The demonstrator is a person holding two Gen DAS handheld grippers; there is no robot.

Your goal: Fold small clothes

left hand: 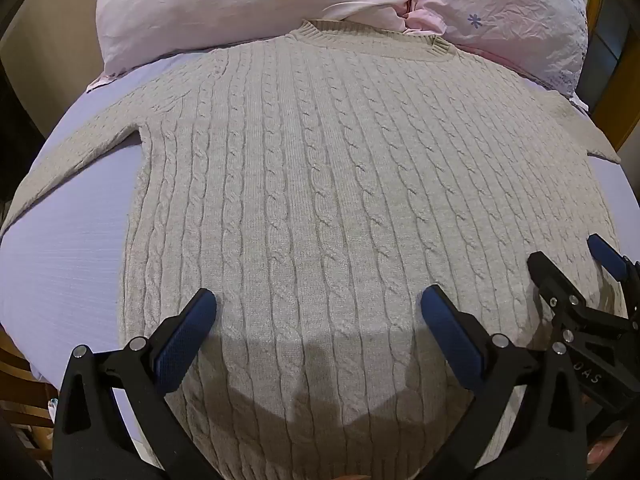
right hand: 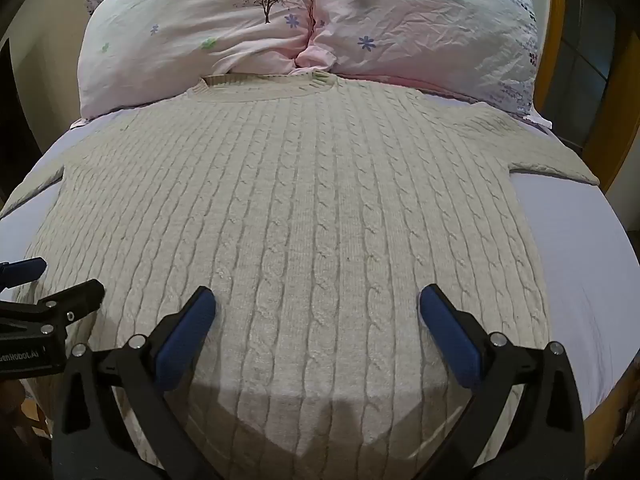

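a beige cable-knit sweater lies spread flat on a bed covered with a pale lilac sheet. its ribbed collar points away from the cameras and touches the lower edge of the pink floral pillows at the head of the bed. the two sleeves are stretched out to either side: the left sleeve runs diagonally down toward the edge of the mattress, and the right sleeve reaches toward the wooden bed frame on the other side.

the left tongs hang over the lower part of the sweater, near its left side, with the blue-padded fingers spread wide apart and nothing between them. whether the pads touch the knit cannot be told.

the right tongs hang over the lower part of the sweater toward its right side, fingers likewise spread wide and holding nothing. in the left wrist view these right tongs show at the right edge, just beside the left ones, and in the right wrist view the left tongs show at the left edge.

a dark shadow of each tool falls across the hem region nearest the cameras.
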